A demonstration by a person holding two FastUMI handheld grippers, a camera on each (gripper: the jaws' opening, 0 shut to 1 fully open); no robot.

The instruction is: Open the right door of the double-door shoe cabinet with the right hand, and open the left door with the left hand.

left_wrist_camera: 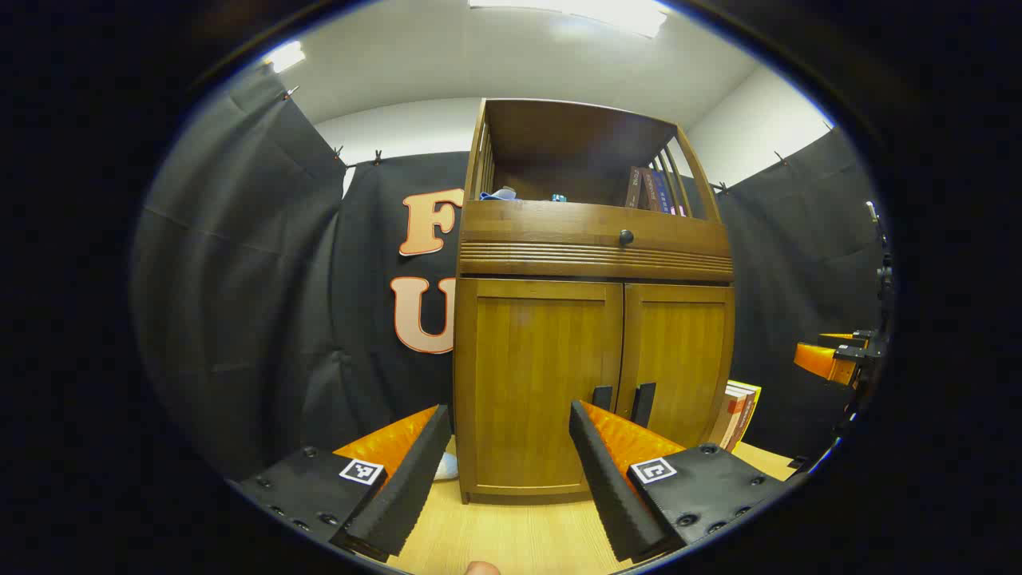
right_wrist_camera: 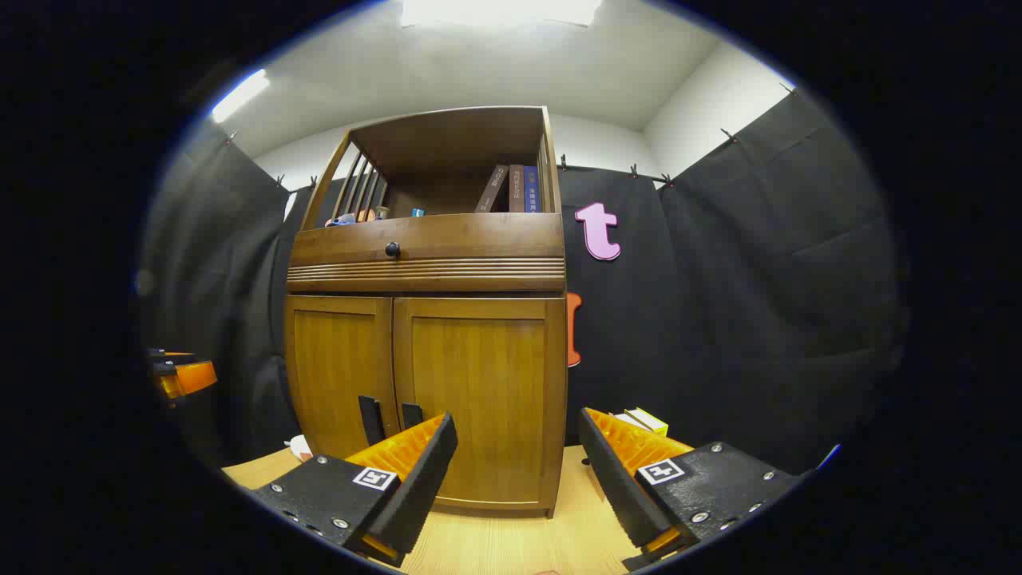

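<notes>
Both tools, left tool (left_wrist_camera: 503,471) and right tool (right_wrist_camera: 515,471), gape empty before the shoe cabinet (right_wrist_camera: 431,359); its 2 doors remain closed.

Black cloth walls (right_wrist_camera: 742,279), white ceiling with bright lights (right_wrist_camera: 495,12) (glaring), pale wood floor (left_wrist_camera: 511,539).

At my two o'clock, books (left_wrist_camera: 741,414) lean beside the furniture on the wooden floor (left_wrist_camera: 511,535). At one o'clock, a yellow-white box (right_wrist_camera: 645,419) rests low.
</notes>
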